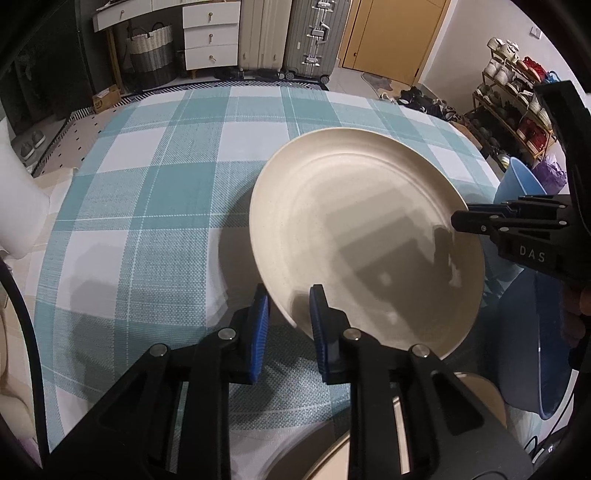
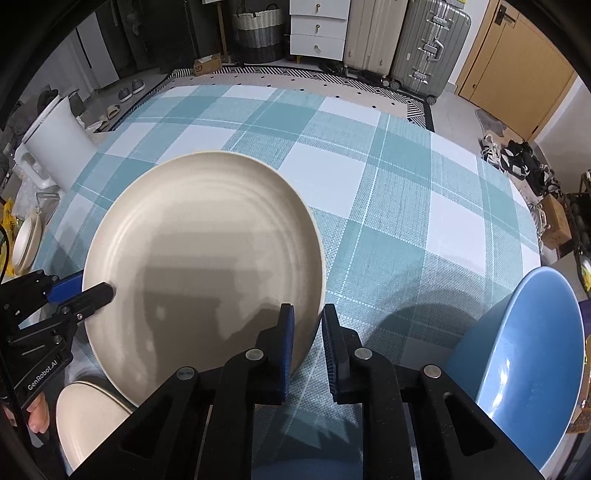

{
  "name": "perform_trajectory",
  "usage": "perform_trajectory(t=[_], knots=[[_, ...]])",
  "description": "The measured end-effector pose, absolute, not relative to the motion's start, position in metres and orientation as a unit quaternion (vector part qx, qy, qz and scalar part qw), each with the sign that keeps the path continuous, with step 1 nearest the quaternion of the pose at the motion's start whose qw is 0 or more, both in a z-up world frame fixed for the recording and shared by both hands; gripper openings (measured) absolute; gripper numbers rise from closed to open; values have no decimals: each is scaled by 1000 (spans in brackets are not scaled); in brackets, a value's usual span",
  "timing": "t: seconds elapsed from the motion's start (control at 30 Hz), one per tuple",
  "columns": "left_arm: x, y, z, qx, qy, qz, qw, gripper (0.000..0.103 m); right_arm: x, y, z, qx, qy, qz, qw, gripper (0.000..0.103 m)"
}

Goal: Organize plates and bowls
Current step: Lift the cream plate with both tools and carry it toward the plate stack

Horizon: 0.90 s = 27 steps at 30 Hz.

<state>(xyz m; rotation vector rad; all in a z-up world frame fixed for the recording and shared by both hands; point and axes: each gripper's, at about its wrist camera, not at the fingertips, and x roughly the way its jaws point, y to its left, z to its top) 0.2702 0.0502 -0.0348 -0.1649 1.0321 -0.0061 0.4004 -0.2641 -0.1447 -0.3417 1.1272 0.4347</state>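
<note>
A large cream plate [image 2: 203, 258] is held tilted above a tabletop [image 2: 406, 192] covered in teal and white check cloth. The right tool [image 2: 306, 325] clamps the plate's near right rim between blue pads. The left tool [image 2: 88, 291] pinches the plate's left rim. A blue bowl [image 2: 524, 369] sits at lower right. Another cream plate [image 2: 88, 417] lies at lower left.

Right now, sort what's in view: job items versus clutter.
Job: cream plate gripped at opposite rim edges by left gripper and right gripper; blue bowl; smaller cream plate.
Clutter: suitcases, woven basket, shoes.
</note>
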Motion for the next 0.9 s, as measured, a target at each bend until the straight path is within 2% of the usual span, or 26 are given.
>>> perform_trajectory(t=[0.9], knots=[[187,56,43,-77,428,24,900,19,336,-258,-74,-150,458,228,846,16]])
